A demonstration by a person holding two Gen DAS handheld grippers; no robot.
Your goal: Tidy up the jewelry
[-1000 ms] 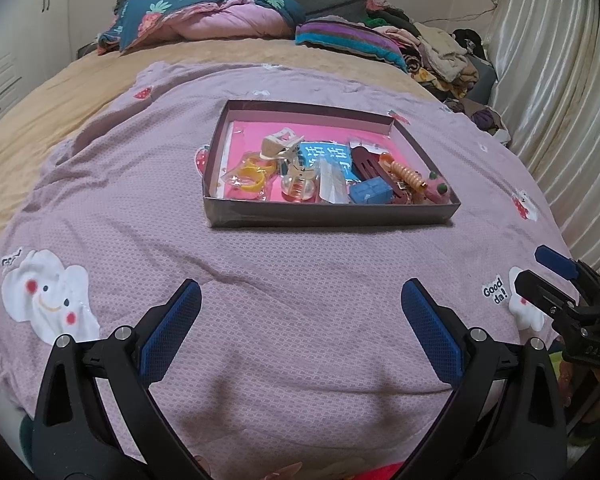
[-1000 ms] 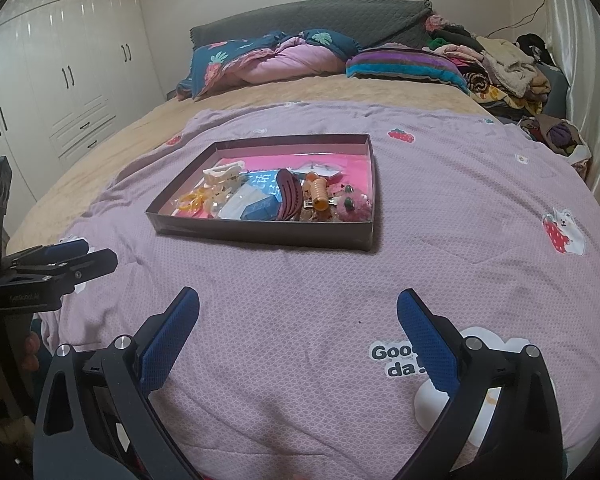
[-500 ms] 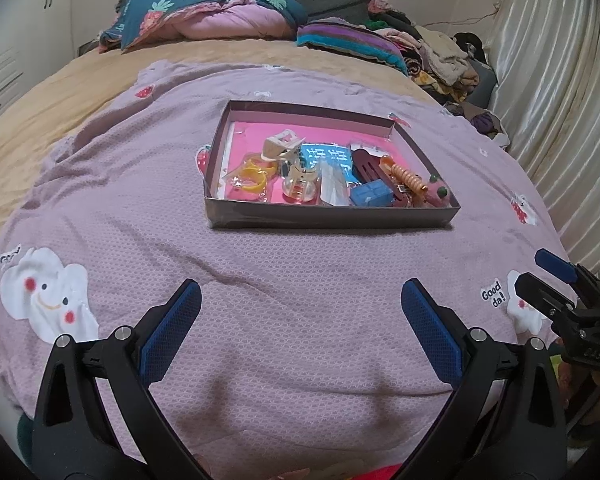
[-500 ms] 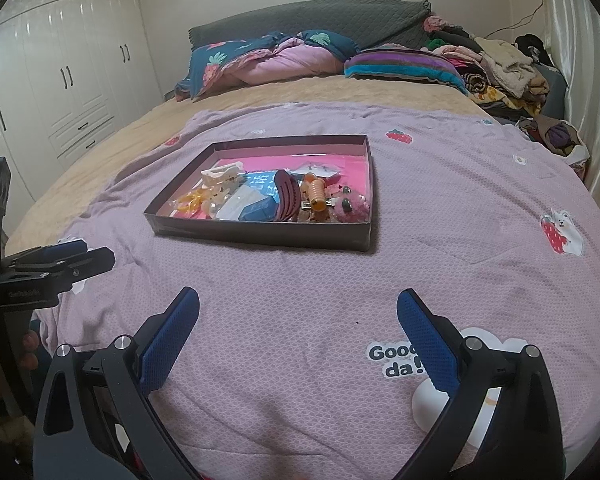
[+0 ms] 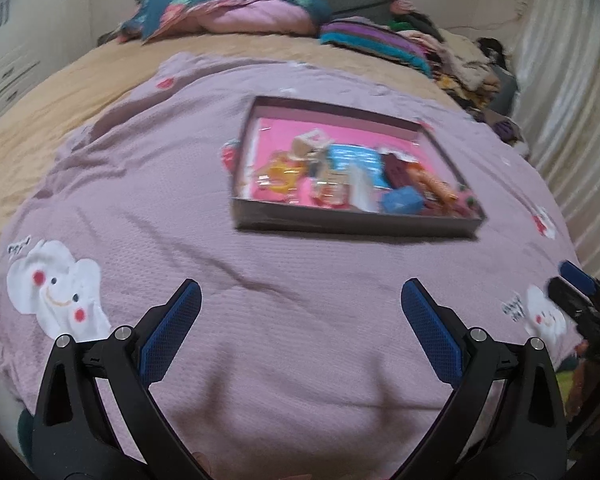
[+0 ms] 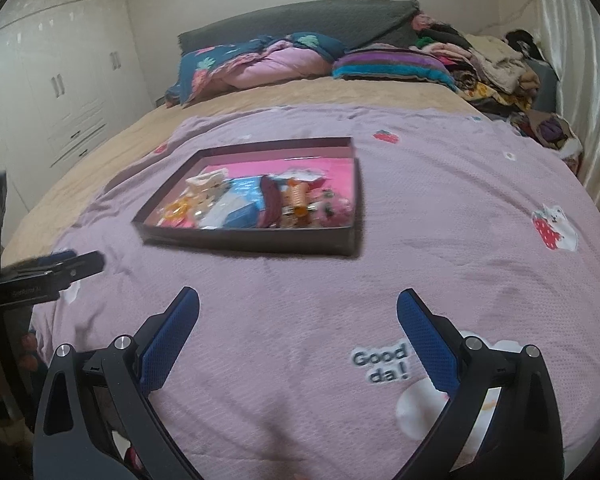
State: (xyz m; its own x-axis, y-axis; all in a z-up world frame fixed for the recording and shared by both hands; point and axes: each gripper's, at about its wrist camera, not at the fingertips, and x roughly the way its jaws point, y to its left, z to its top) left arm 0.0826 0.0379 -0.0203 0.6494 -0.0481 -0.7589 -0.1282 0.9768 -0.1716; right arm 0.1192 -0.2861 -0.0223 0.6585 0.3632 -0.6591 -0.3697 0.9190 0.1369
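A shallow dark box [image 5: 352, 220] with a pink floor lies on the purple blanket [image 5: 260, 320], holding several hair clips and jewelry pieces, among them a yellow ring-shaped piece [image 5: 280, 170], a blue item [image 5: 402, 200] and an orange clip [image 6: 298, 196]. The box also shows in the right wrist view [image 6: 252, 238]. My left gripper [image 5: 300, 316] is open and empty, well short of the box. My right gripper [image 6: 298, 318] is open and empty, also short of the box. Each gripper shows at the edge of the other's view, the right one [image 5: 580, 292] and the left one [image 6: 56, 266].
Pillows and folded quilts [image 6: 260, 64] lie at the bed's head, a clothes pile [image 6: 496, 68] at the far right. White wardrobes [image 6: 48, 92] stand on the left, a curtain [image 5: 572, 100] on the right. A tan sheet [image 5: 80, 92] lies under the blanket.
Both views have shifted and blurred slightly; the box now sits a little further right in the left wrist view. Both grippers stay open and empty.
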